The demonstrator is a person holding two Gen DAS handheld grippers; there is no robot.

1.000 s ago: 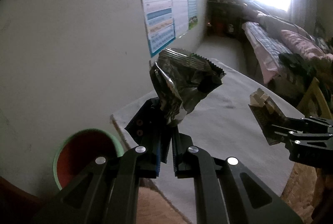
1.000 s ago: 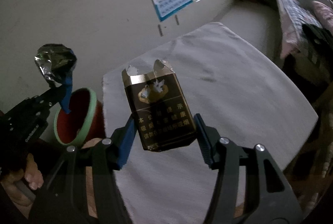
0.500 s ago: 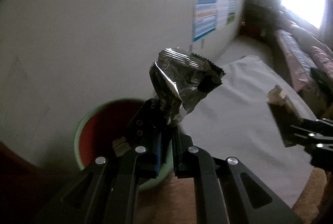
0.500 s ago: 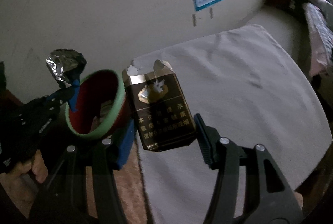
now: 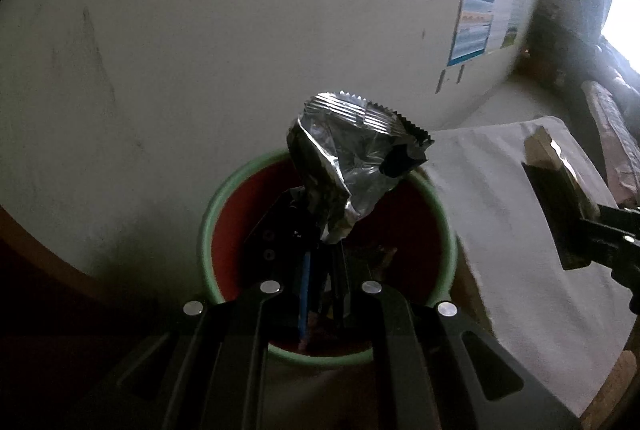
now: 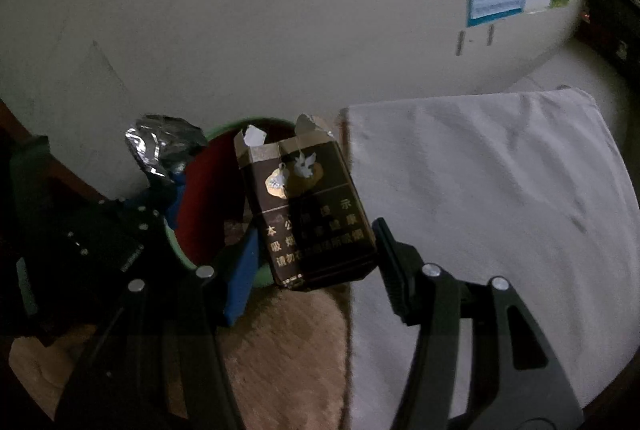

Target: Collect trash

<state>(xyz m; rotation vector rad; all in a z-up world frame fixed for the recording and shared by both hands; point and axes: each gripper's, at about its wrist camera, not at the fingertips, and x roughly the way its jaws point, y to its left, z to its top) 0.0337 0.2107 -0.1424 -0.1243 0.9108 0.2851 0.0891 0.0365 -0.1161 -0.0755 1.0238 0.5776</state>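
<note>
- left gripper point(image 5: 320, 238): i read its jaws as clenched on the lower tail of the foil wrapper point(image 5: 348, 166); the crumpled bulk stands above the fingertips, over the mouth of the bin point(image 5: 208, 226), a red tub with a green rim.
- right gripper point(image 6: 316, 250): clamped across the lower half of the cigarette pack point(image 6: 308, 206), which stands upright with its torn top up. in this view the pack sits in front of the bin's right rim, with the white cloth point(image 6: 500, 210) to its right; i cannot tell whether it is truly over the opening.
- risk, wrapper: foil is light and springy. if i let go from this height it may flutter, catch the near rim and land on the tan floor point(image 6: 288, 342) instead of inside. it may also cling to a pad and not fall at all.
- risk, pack: if i let go here, i judge it could strike the rim and tip out toward the cloth. it wants carrying further left first.
- risk, collision: the two grippers are near each other at the bin; bringing both over the mouth at once could knock one load loose.
- risk, bin: it looks light; a bump on the rim from either tool might shift or tip it, spilling the scraps already in the bottom.
</note>
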